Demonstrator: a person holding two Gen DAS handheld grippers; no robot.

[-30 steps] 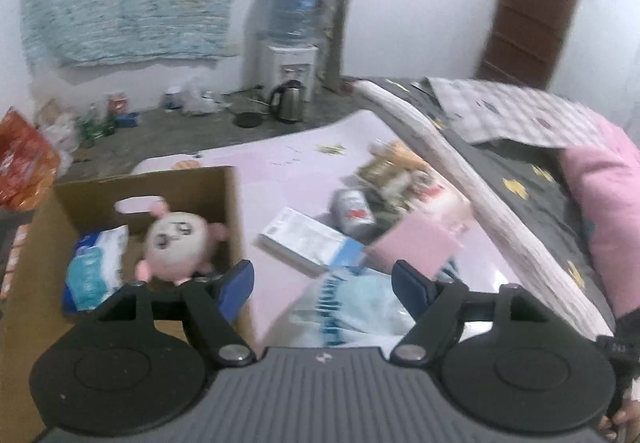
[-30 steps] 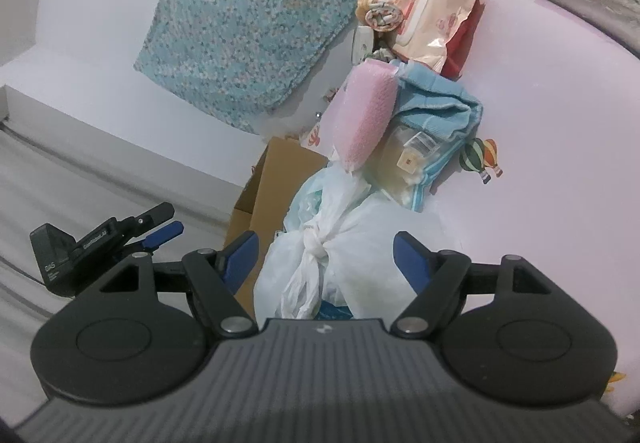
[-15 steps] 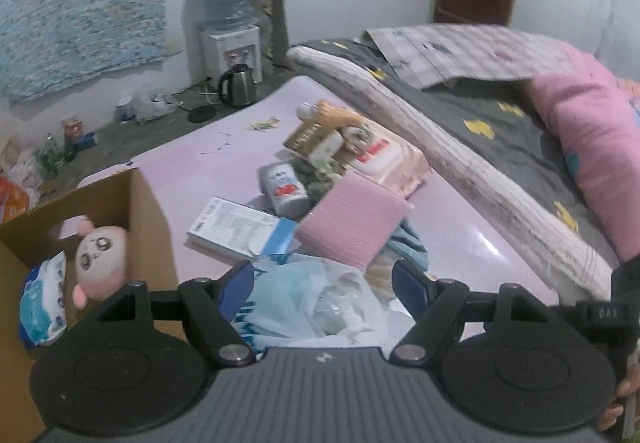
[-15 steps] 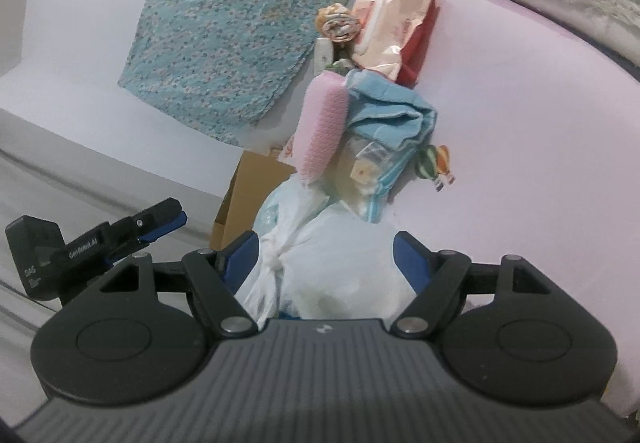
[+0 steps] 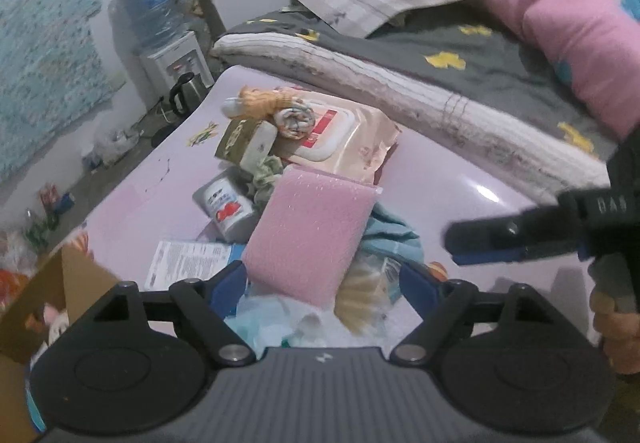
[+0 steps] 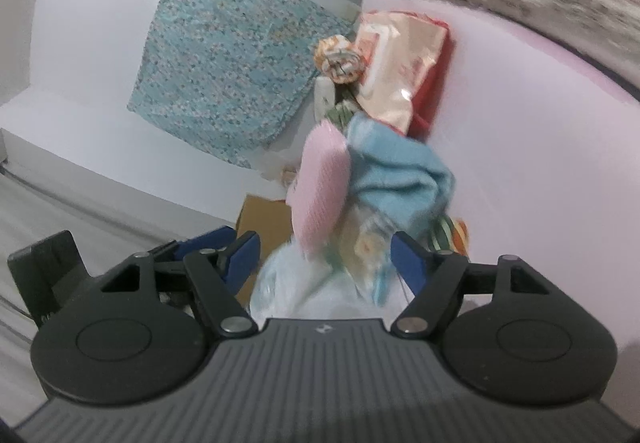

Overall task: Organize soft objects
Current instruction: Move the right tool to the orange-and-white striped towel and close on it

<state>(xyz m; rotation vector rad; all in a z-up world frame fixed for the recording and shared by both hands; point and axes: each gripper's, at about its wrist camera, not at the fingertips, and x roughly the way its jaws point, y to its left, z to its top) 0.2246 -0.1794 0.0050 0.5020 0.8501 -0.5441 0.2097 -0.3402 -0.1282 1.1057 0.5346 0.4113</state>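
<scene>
Stuff lies in a heap on a shiny pink table (image 5: pixel 460 179) beside a bed with a grey blanket (image 5: pixel 460 55) and a pink pillow (image 5: pixel 576 31). On top of the heap sits a pink sponge (image 5: pixel 312 231), leaning on a blue towel (image 5: pixel 394 231). Behind it are a pack of wipes (image 5: pixel 348 139) and a small can (image 5: pixel 226 205). A cardboard box (image 5: pixel 44 291) stands at the table's left edge. Far back, a water cooler (image 5: pixel 160 23) and a kettle (image 5: pixel 186 93) stand by the white wall, where a blue cloth (image 6: pixel 224 63) hangs.

The left claw (image 5: pixel 322 283) has just been opening — the sponge's near end sits between its jaws, not pinched. The right claw (image 6: pixel 324 253) has just been closing a bit, open around the heap's near side.
</scene>
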